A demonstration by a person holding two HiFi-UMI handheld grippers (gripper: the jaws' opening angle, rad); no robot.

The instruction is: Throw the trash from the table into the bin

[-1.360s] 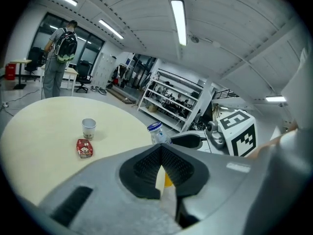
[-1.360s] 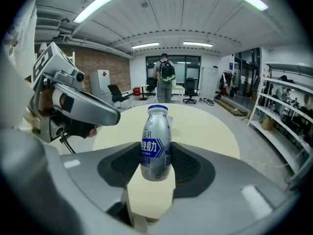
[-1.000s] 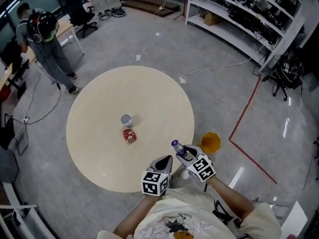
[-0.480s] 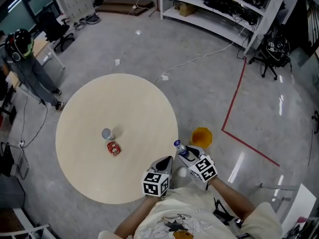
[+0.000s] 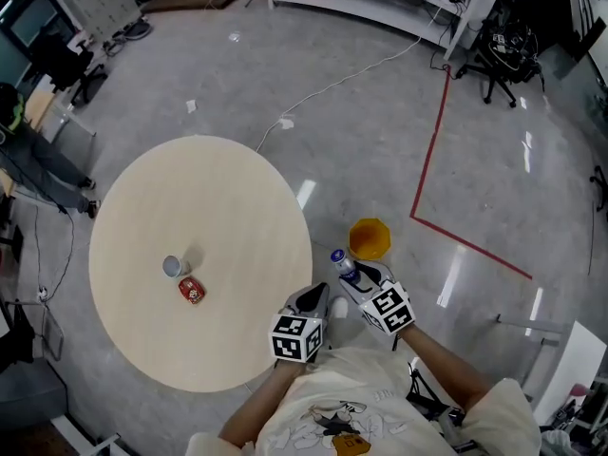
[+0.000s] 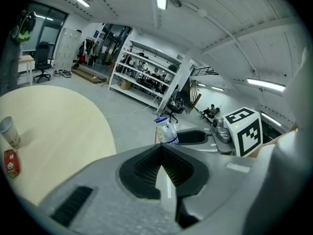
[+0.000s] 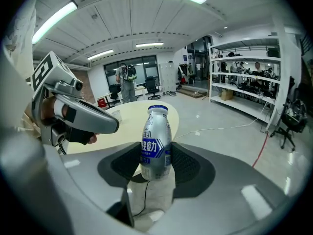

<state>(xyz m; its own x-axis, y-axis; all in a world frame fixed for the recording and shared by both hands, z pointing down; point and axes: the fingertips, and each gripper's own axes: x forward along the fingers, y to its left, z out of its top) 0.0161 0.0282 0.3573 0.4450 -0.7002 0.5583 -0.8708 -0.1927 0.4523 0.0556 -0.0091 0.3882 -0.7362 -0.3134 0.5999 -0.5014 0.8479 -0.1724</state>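
1. Between the jaws of my right gripper [image 7: 156, 166] the bottle [image 7: 156, 141] stands upright, clamped at its middle, off the table [image 5: 218, 198] and over the floor
2. The orange bin [image 5: 370, 238] now lies nearer the bottle than a second ago, just beyond it, so I judge the drop is close
3. My left gripper [image 6: 164, 168] has its jaws together on nothing
4. A cup [image 5: 172, 267] and a red packet [image 5: 192, 291] still wait on the table
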